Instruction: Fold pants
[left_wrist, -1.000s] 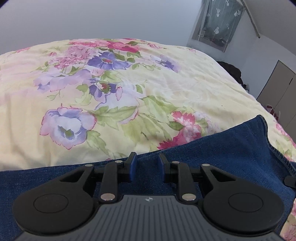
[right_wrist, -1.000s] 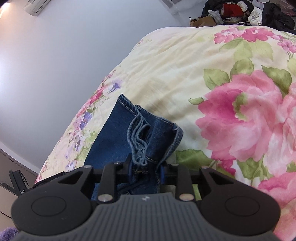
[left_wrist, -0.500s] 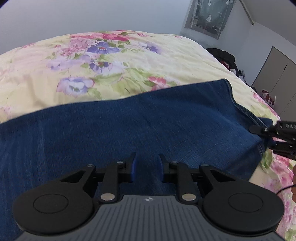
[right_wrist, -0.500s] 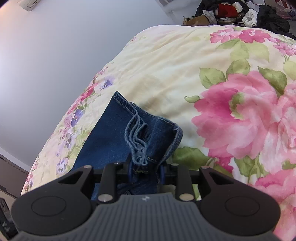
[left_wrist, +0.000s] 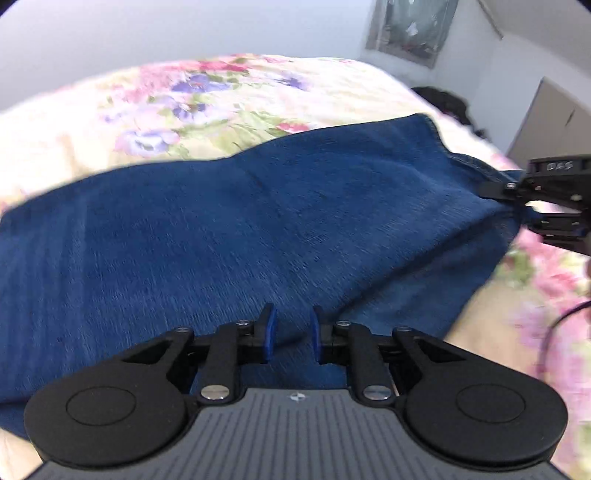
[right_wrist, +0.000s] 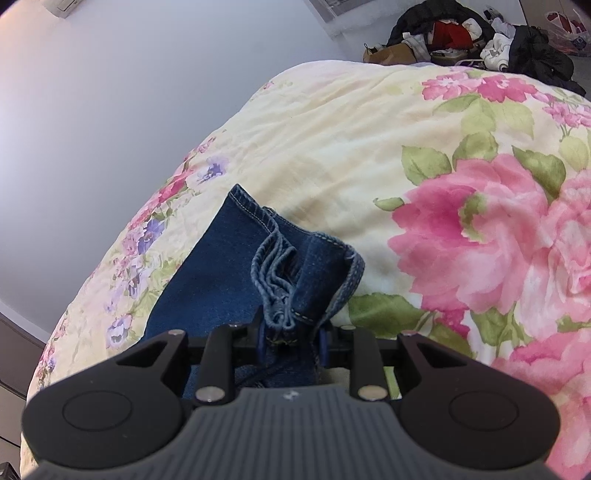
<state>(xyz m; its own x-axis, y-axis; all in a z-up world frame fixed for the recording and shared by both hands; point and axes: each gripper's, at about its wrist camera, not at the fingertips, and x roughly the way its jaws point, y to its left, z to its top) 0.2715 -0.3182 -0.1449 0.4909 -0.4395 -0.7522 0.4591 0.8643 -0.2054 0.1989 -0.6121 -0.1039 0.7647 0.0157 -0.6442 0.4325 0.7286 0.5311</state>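
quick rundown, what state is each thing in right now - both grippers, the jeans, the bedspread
left gripper: jaws apart, denim passing between them, grip unclear
right gripper: shut on the bunched hem end
jeans: spread flat across the bed, hem end gathered and lifted
floral bedspread: laid out, slightly wrinkled

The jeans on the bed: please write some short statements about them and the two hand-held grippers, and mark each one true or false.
1. The right hand-held gripper is shut on bunched denim of the jeans. True.
2. The bedcover is plain white. False: it is cream with a flower print.
3. The left hand-held gripper clamps the jeans. False: its jaws stand apart over the denim.
4. Clothes are piled beyond the bed. True.
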